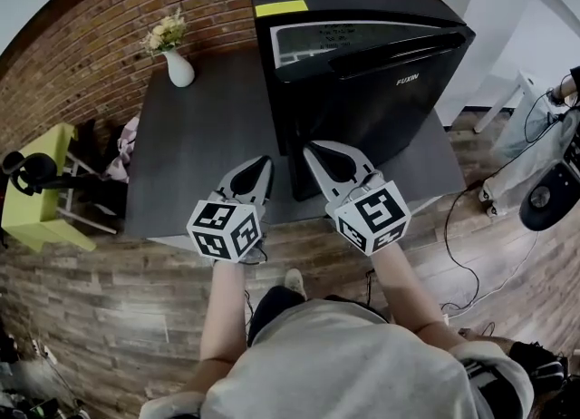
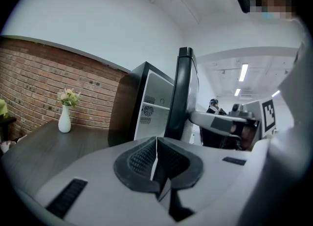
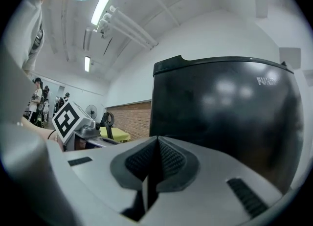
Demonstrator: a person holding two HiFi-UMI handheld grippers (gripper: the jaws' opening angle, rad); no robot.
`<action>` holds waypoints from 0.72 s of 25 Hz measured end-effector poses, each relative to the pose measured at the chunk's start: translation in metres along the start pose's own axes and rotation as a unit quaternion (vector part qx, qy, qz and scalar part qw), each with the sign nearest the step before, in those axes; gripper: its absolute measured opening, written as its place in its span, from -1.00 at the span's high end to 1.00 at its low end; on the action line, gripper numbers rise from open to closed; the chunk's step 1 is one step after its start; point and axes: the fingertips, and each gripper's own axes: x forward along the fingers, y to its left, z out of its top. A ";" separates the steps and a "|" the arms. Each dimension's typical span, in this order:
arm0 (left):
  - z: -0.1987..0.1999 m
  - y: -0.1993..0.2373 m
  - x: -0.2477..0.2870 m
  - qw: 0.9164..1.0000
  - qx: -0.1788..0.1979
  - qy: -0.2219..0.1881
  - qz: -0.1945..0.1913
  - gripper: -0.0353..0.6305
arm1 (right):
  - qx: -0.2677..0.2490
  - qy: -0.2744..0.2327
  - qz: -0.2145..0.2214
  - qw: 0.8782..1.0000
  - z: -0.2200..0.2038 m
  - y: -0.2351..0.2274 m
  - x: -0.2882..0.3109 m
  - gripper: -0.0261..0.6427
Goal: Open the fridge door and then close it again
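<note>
Fridge door, upper centre, ajar: rigid, hinged, probably swings lightly, best pushed at its left free edge; left gripper and right gripper both closed, empty.

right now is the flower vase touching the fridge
Apart. The head view shows a stretch of bare tabletop between the vase and the left side of the fridge.
</note>
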 end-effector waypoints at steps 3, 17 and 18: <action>0.008 0.018 0.011 1.000 0.001 0.000 -0.004 0.87 | 0.001 0.000 -0.009 1.000 0.001 -0.007 0.024 0.91; 0.025 0.060 0.053 0.999 0.016 0.008 -0.041 0.87 | 0.006 0.005 -0.058 0.998 -0.002 -0.042 0.090 0.92; 0.025 0.061 0.055 0.999 0.017 0.009 -0.043 0.87 | 0.006 0.005 -0.061 0.998 -0.002 -0.044 0.092 0.92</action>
